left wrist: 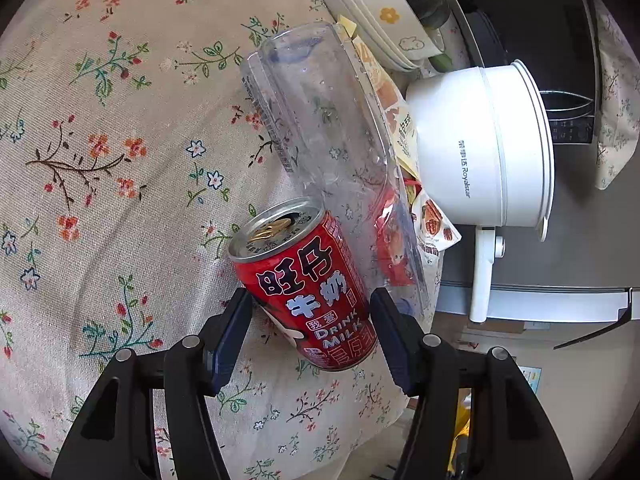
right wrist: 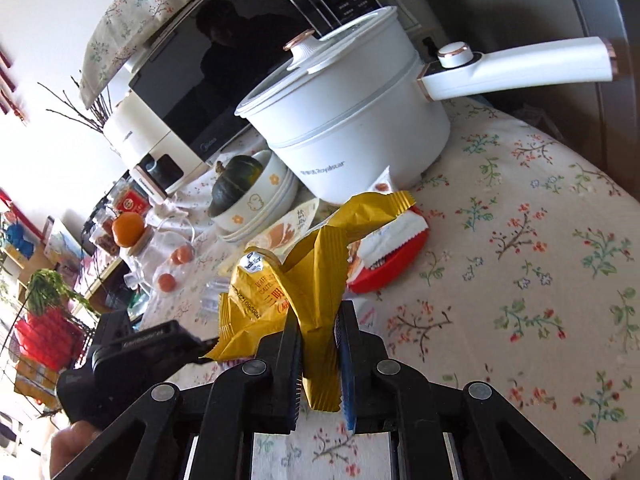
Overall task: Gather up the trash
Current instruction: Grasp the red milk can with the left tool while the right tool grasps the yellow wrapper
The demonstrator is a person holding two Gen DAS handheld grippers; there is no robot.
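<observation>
Left gripper [left wrist: 311, 300] is straddling the red milk can [left wrist: 308, 284] on the tablecloth [left wrist: 100, 160], unclenched; I'm centring before squeezing, while my right gripper [right wrist: 319, 334] is pinching the yellow wrapper [right wrist: 300, 276]

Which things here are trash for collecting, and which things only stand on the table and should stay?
Trash to collect:
- red milk can, between the left tongs
- yellow wrapper, pinched in the right tongs
- clear plastic box
- red and white wrapper

Just standing there:
- white electric pot
- stacked bowls with a dark squash
- microwave
</observation>
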